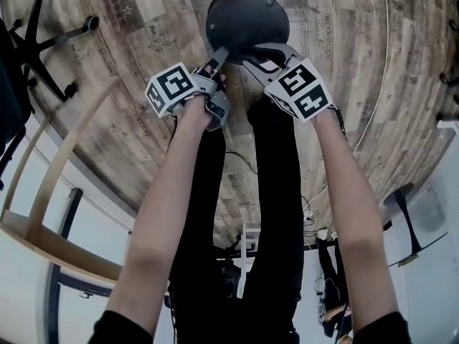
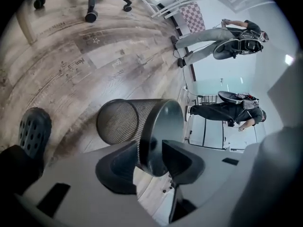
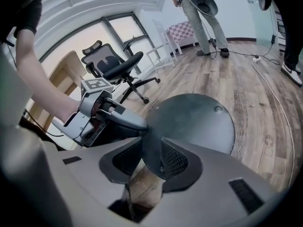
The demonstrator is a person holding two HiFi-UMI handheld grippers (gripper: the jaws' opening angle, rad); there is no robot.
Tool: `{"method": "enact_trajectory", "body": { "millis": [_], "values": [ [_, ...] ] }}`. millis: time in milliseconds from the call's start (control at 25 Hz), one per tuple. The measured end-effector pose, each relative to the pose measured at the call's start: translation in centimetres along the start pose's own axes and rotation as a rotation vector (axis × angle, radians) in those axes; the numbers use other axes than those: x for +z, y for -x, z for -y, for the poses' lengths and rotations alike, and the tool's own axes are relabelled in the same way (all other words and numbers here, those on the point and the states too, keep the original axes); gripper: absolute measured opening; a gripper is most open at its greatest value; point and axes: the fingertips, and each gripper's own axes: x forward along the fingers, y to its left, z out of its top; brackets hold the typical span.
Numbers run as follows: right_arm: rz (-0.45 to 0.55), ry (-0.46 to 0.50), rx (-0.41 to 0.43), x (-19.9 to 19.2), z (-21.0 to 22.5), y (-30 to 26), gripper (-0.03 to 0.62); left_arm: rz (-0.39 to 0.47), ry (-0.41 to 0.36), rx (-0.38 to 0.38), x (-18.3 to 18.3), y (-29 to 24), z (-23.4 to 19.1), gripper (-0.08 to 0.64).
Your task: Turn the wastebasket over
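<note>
The black mesh wastebasket [image 1: 247, 16] stands upside down on the wooden floor, its solid round base facing up. In the left gripper view the wastebasket [image 2: 128, 119] shows its mesh wall and dark base rim. My left gripper [image 1: 219, 54] grips the base's near left edge, jaws closed on the rim [image 2: 150, 155]. My right gripper [image 1: 251, 54] clamps the near right edge. In the right gripper view the wastebasket [image 3: 199, 122] has its base rim pinched between the jaws of the right gripper [image 3: 151, 157], with the left gripper [image 3: 102, 115] close beside it.
An office chair [image 1: 36, 41] stands at the left, by a wooden desk edge [image 1: 50, 192]. A cable [image 1: 380, 84] curves across the floor at the right. Two people [image 2: 222, 32] stand farther off. My own dark shoe [image 2: 34, 131] is next to the basket.
</note>
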Motion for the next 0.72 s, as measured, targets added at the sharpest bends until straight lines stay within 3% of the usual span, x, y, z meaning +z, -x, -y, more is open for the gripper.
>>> {"method": "enact_trajectory", "body": {
  "millis": [40, 280, 720],
  "values": [
    [0.001, -0.007, -0.006, -0.2, 0.2, -0.3, 0.135, 0.006, 0.009, 0.0, 0.0, -0.2, -0.3, 0.153],
    [0.001, -0.014, -0.031, -0.7, 1.2, -0.6, 0.133, -0.001, -0.002, -0.038, 0.5, -0.6, -0.3, 0.161],
    [-0.015, -0.001, -0.043, 0.8, 0.5, 1.1, 0.13, -0.013, -0.028, -0.015, 0.3, 0.7, 1.6, 0.139]
  ]
}}
